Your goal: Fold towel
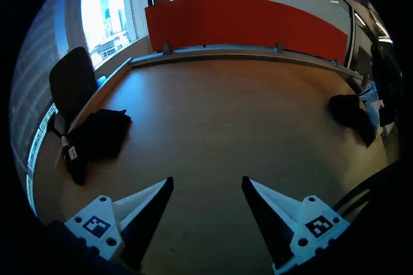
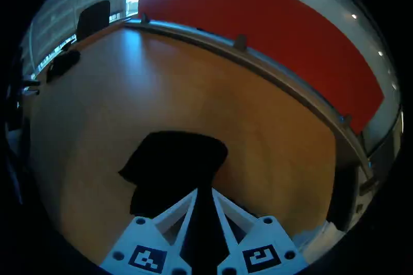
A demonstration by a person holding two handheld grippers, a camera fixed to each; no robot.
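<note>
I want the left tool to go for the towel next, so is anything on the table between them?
Nothing visible does. In the left gripper view, bare table lies between the open left tool and the dark towel at the right. The black bag sits far left, off that path.

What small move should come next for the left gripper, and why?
Probably move the left gripper toward its right, in the direction of the towel. It is open above bare table, while the right gripper seems shut on the towel's near edge. A fold likely needs a second grip on that edge.
</note>
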